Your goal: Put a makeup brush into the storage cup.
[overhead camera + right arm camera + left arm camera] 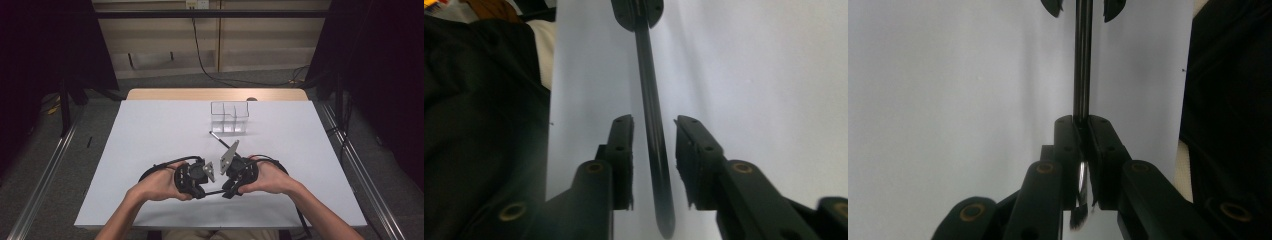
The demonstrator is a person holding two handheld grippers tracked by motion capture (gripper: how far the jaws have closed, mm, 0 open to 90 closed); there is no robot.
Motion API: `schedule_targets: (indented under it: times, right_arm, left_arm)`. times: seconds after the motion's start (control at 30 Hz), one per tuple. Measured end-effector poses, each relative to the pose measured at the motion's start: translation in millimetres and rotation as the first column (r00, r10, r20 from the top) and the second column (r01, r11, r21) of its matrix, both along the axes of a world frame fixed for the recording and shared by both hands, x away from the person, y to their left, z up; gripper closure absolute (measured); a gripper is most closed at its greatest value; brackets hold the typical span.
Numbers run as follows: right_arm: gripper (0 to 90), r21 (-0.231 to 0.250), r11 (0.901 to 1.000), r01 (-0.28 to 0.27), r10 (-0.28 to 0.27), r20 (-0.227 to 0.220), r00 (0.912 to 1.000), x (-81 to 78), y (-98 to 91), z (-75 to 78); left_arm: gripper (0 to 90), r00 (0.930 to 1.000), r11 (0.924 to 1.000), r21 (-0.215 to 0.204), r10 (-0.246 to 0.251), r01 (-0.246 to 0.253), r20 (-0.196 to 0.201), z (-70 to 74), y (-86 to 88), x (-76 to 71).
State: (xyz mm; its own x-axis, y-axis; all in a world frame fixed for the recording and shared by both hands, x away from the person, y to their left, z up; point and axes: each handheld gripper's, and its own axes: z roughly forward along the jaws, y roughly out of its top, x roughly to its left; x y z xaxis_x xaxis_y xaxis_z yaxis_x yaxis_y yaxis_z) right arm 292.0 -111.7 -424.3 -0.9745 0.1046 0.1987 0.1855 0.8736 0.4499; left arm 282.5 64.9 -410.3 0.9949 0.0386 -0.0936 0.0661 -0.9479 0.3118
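Left tool [204, 186] clamped on a slim black glossy rod [1082, 75] held level over the white tabletop [150, 135]; right tool [654, 145] pads apart around it, untouching; clear plastic divided box [229, 117] well beyond

Beyond your grippers, toward the far edge of the white table [150, 130], you have a clear divided container [229, 117] standing upright. A thin dark stick [219, 138] lies between it and your right gripper.

Rod [1082, 65] far end cut off by top edge; near end blurred.
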Motion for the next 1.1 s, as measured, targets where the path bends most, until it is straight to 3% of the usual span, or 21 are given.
schedule_targets:
  times: [0.17, 0.4, 0.77, 1.0, 1.1]
  right_arm:
    - [81.9, -0.006, 0.9999, -0.008, 0.008, -0.004, 1.0000, 0.0, 1.7, -2.3]
    - [83.6, 0.023, 0.9994, -0.024, 0.025, -0.005, 0.9997, 0.3, 0.1, -3.3]
    - [84.0, 0.063, 0.9975, -0.033, 0.032, 0.011, 0.9994, 0.1, -2.7, -1.9]
    - [84.0, 0.064, 0.9980, 0.007, -0.007, -0.001, 1.0000, 2.5, -6.9, -1.5]
    - [84.0, 0.058, 0.9981, 0.022, -0.022, -0.001, 0.9998, 3.4, -9.4, -2.1]
  left_arm:
    - [83.9, 1.0000, 1.0000, -0.008, 0.002, -0.002, -0.006, -1.3, 0.7, -0.2]
    - [83.6, 0.9998, 0.9997, -0.016, -0.021, 0.021, 0.007, 0.2, 4.1, 1.2]
    - [81.7, 1.0000, 0.9968, -0.079, 0.004, -0.004, -0.005, 4.1, 12.5, 4.4]
    - [69.1, 0.9978, 0.9891, -0.133, 0.066, -0.064, 0.006, 8.2, 16.7, 11.1]
    - [59.4, 0.9967, 0.9864, -0.144, 0.081, -0.079, 0.008, 9.5, 18.3, 12.4]
